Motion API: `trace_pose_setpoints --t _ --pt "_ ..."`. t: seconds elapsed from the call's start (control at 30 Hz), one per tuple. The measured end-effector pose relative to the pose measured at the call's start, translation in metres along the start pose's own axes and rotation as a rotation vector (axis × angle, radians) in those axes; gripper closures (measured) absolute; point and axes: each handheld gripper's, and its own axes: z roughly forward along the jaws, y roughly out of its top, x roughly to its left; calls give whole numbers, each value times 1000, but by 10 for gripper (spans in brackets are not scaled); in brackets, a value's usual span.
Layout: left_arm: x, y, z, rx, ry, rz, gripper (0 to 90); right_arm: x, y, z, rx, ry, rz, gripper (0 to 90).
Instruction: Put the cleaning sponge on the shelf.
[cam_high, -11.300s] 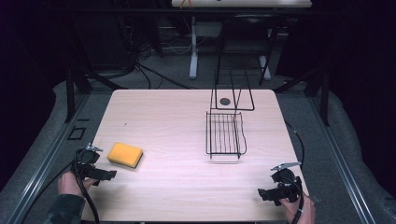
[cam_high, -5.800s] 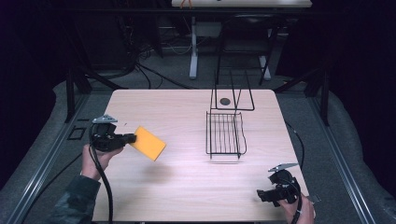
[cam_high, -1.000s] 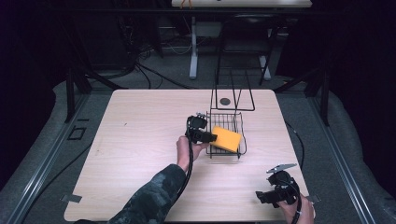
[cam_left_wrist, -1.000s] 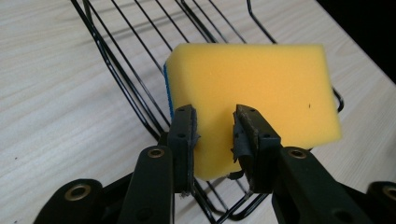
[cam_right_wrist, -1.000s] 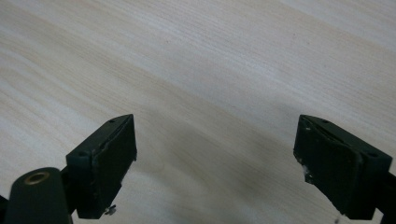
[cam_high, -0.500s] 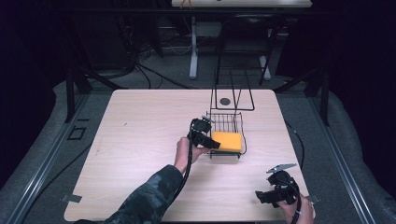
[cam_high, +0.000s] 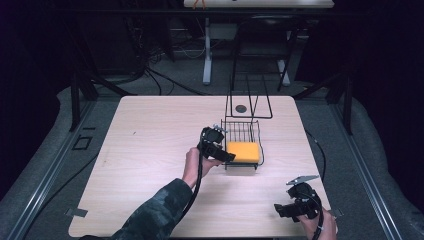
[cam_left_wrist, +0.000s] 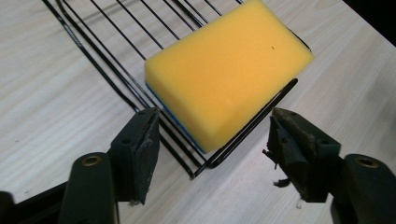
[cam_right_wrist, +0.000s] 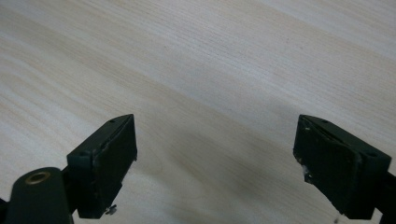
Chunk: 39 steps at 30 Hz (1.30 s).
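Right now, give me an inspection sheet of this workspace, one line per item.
Surface: light wooden table, dry and bare apart from the items below.
Job's things: yellow sponge lies flat in the black wire basket.
Clutter: small dark round object under a wire frame behind the basket.
Grippers: left gripper open, jaws just opened off the sponge; right gripper open, empty, over bare table.
Cables: black cable trails along the left forearm.
Surroundings: dark, cables on the floor.

Sponge (cam_left_wrist: 224, 70) now in rack (cam_high: 251, 129); left gripper (cam_left_wrist: 212, 140) fingers opened.
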Motion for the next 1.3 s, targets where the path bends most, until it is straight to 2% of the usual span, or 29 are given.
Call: trace_pose_setpoints --t 0.1,0.13,0.27,0.7,0.8,1.0,1.3 --pt "0 -2 -8 -10 9 17 293 0 0 0 0 -3 -1 129" --pt "1 -3 -16 -19 13 33 276 0 0 -1 0 -4 -1 129" --pt "3 -8 -32 -38 25 53 239 1 1 -3 -10 -7 -3 129" --pt "13 -32 -75 -49 84 91 154 1 1 -6 -27 -22 -5 129" --pt "18 -43 -85 -61 105 84 143 1 1 -6 -25 -23 -6 129" --pt "32 -69 -101 -54 149 57 103 2 1 -5 -22 -21 -9 129" --pt "59 -109 -120 1 212 8 48 2 1 -4 -15 -27 -9 131"
